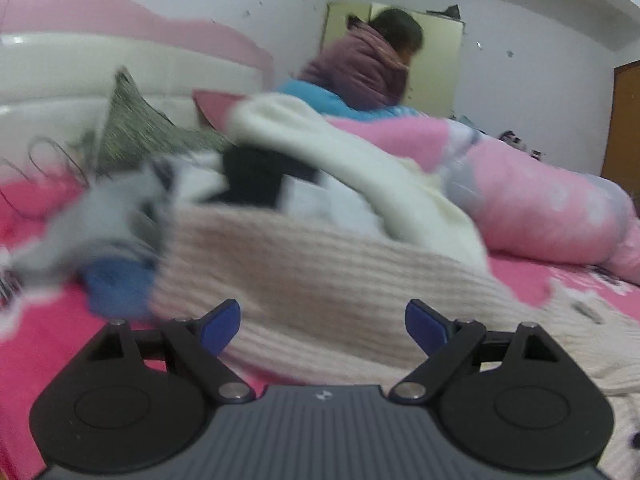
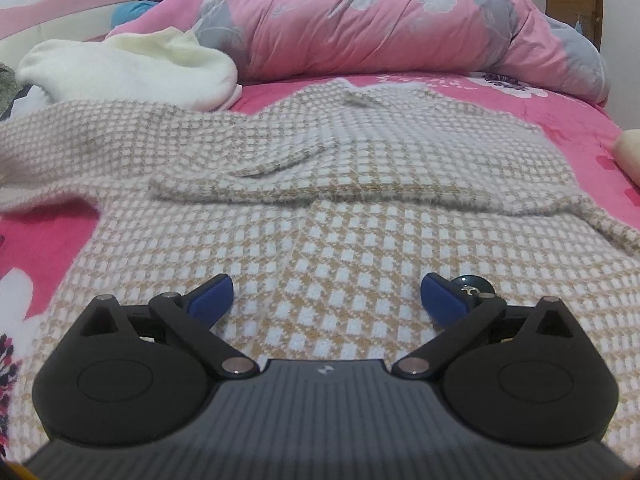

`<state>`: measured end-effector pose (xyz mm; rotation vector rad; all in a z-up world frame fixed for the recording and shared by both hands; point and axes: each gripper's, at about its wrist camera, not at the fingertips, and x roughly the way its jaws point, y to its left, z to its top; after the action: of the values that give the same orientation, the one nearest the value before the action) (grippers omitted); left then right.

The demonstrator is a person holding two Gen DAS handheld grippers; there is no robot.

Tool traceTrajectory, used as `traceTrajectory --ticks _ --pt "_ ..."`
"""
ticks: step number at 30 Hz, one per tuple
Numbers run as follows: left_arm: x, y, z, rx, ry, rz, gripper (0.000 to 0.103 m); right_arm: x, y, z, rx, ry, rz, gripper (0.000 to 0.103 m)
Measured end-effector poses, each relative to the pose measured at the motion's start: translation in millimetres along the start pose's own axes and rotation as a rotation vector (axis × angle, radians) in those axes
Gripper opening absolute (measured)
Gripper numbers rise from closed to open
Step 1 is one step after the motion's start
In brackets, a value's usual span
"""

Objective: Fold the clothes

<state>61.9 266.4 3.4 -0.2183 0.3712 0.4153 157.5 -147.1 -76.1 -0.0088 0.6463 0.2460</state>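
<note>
A beige and white checked knit sweater (image 2: 328,184) lies spread on the pink bed sheet (image 2: 44,236), with one sleeve folded across its body. My right gripper (image 2: 326,300) hovers low over the sweater's near part, jaws wide apart and nothing between the blue pads. In the blurred left wrist view the same sweater (image 1: 304,280) shows as a pale knit mound. My left gripper (image 1: 322,326) stands open just in front of it, empty.
A heap of clothes lies behind the sweater: a cream fleece (image 1: 360,160), something black (image 1: 256,180), grey and blue pieces (image 1: 112,248). A rolled pink floral duvet (image 2: 380,20) lines the far side. A person in a purple jacket (image 1: 360,64) sits beyond the bed. A headboard (image 1: 80,60) is at left.
</note>
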Motion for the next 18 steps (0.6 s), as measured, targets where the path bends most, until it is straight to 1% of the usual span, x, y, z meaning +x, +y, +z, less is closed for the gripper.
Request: traceTrajectory --ticks 2,5,6,8,9,11,14,16,18 --pt "3 26 11 0.029 -0.018 0.007 0.091 0 -1 0 0.004 -0.002 0.004 0.102" --pt "19 58 22 0.059 -0.019 -0.003 0.091 0 -2 -1 0.008 -0.004 0.007 0.102" --pt "27 66 26 0.067 -0.005 0.01 0.09 0 -2 -1 0.009 -0.004 0.008 0.102" --pt "39 78 29 0.094 -0.004 0.032 0.086 1 -2 -1 0.007 -0.002 0.006 0.102" --pt "44 84 30 0.106 -0.006 0.026 0.085 1 -1 -1 0.006 -0.002 0.005 0.102" --pt "57 94 34 0.105 0.024 -0.017 0.085 1 -1 -1 0.004 -0.002 0.002 0.102" --pt "76 101 33 0.116 0.069 -0.079 0.08 1 -1 -1 0.0 -0.001 -0.001 0.102" --pt "89 101 29 0.117 0.103 -0.097 0.074 1 0 -1 -0.003 -0.001 -0.003 0.102" --pt "97 102 25 0.106 0.128 -0.112 0.07 1 0 -1 -0.003 -0.001 -0.004 0.102"
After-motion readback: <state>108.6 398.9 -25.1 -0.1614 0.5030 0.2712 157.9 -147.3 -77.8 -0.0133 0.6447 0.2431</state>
